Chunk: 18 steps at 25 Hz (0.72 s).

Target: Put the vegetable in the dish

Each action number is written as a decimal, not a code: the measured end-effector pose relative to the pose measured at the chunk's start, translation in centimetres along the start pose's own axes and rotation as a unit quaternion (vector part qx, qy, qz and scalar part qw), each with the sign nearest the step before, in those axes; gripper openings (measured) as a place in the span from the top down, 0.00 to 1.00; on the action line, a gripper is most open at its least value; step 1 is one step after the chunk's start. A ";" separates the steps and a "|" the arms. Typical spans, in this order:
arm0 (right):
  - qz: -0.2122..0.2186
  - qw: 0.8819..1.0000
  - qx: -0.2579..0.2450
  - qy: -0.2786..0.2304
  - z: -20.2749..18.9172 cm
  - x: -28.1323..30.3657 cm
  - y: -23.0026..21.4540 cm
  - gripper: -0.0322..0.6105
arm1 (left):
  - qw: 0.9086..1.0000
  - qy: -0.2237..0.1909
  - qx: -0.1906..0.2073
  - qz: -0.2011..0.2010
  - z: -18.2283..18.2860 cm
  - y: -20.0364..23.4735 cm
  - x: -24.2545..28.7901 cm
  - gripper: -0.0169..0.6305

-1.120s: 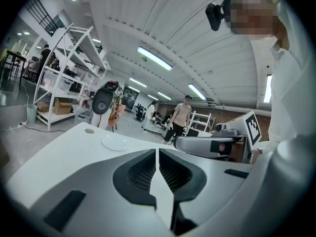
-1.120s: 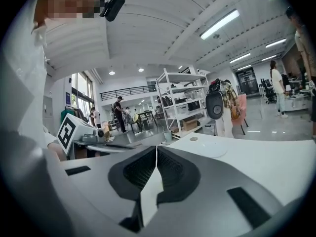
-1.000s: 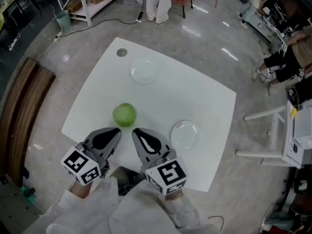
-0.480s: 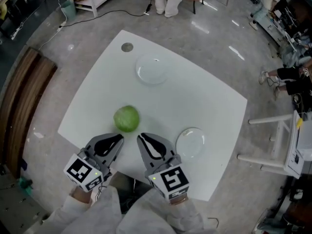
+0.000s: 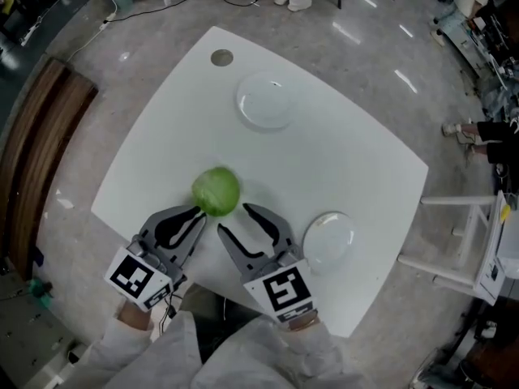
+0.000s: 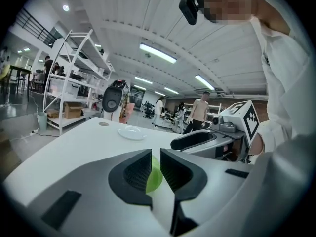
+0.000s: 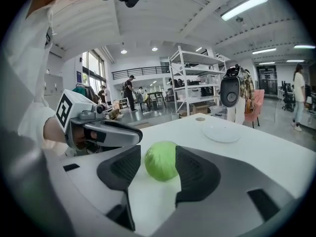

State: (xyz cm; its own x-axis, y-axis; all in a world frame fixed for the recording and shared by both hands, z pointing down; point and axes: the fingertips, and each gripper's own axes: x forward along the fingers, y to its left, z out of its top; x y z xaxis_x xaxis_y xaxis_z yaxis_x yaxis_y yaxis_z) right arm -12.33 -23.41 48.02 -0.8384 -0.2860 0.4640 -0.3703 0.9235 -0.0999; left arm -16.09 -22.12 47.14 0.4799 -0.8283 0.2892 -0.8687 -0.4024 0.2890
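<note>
Over white table (image 5: 340,152), right tool (image 5: 233,220) opening, cabbage (image 5: 216,190) seemingly just beyond jaws.

Green vegetable (image 5: 216,190) on a white table (image 5: 340,152) — grey floor (image 5: 146,79).

Setting: large open-plan lab/workshop hall. Evidence: polished concrete floor (image 5: 381,47) w/ loose cable (image 5: 231,4); white metal shelving racks (image 6: 69,78) holding cardboard boxes (image 6: 71,112); long ceiling strip lights (image 6: 158,53); upper-level railing (image 7: 138,72) at the back; several people (image 6: 200,107) standing btwn workstations; plain white work table (image 5: 349,144) in foreground; wooden bench (image 5: 36,152) at the side.
</note>
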 end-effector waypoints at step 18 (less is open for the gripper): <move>0.040 0.995 -0.046 0.072 -4.1 4.2 -1.1 0.43 | 0.996 0.077 0.035 0.001 -4.2 4.0 2.0 0.45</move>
State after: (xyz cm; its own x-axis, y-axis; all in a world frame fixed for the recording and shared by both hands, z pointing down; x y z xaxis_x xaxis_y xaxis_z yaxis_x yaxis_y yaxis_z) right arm -13.84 -24.55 53.66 -0.7946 -0.1774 0.5807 -0.2608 0.9634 -0.0626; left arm -18.06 -23.71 52.68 0.4871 -0.7611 0.4283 -0.8732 -0.4316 0.2263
